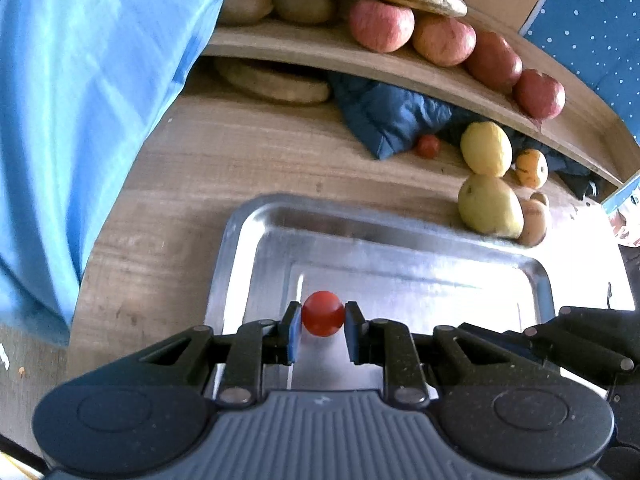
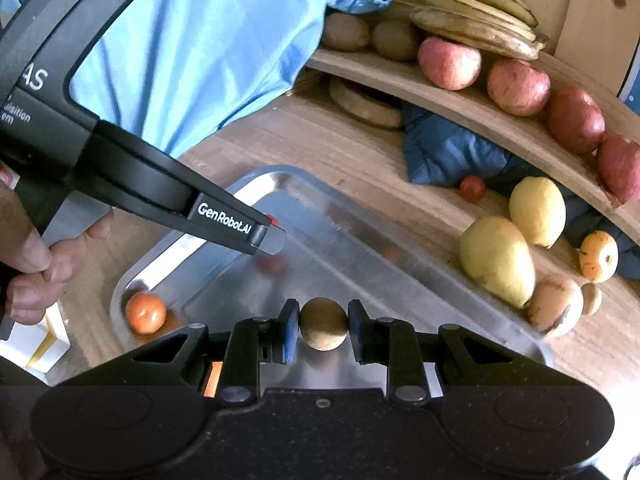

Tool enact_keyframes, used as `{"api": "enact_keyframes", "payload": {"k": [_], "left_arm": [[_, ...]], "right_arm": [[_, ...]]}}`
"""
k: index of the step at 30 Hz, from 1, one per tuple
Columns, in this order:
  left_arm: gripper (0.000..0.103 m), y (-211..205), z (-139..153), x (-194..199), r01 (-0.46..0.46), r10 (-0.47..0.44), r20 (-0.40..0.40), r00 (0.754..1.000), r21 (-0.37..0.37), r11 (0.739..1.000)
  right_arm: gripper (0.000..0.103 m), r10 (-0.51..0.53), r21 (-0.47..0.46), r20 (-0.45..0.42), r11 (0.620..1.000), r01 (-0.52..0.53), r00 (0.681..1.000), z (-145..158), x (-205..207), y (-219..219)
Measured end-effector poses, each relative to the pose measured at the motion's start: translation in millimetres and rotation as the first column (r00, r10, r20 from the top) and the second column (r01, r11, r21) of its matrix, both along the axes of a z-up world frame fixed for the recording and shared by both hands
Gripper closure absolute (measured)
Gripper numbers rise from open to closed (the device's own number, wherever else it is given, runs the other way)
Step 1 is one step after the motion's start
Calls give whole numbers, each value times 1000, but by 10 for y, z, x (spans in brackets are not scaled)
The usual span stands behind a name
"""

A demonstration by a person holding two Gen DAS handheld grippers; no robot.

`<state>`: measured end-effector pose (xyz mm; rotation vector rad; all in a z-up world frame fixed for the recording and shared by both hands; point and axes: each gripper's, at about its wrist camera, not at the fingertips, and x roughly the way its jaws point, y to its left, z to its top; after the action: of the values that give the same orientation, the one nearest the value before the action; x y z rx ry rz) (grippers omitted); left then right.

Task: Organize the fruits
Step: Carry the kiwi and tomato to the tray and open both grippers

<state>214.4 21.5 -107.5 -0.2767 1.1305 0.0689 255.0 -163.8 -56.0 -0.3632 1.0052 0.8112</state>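
Observation:
My left gripper (image 1: 322,326) is shut on a small red tomato (image 1: 322,318) and holds it over the steel tray (image 1: 256,240). In the right wrist view the left gripper (image 2: 268,236) reaches over the tray (image 2: 224,200) from the left, the tomato (image 2: 273,220) just showing. My right gripper (image 2: 323,330) is shut on a small round brown fruit (image 2: 323,323) above the tray's near side. A small orange fruit (image 2: 145,313) lies in the tray's left corner.
A wooden shelf (image 2: 440,96) holds apples (image 2: 448,62), bananas (image 2: 476,16) and brown fruits (image 2: 346,32). Beside the tray lie pears (image 2: 496,260), a lemon (image 2: 538,210), a small orange fruit (image 2: 598,256), a red tomato (image 2: 472,188) and a blue cloth (image 2: 444,148). A light blue sheet (image 2: 200,40) hangs at left.

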Motion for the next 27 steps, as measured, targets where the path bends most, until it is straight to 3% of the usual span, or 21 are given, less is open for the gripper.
{"api": "enact_keyframes", "payload": {"k": [27], "left_arm": [[79, -190, -57, -591, -20, 20, -11, 1000, 1, 1000]], "right_arm": [[75, 37, -1, -43, 999, -37, 998, -118, -664, -223]]}}
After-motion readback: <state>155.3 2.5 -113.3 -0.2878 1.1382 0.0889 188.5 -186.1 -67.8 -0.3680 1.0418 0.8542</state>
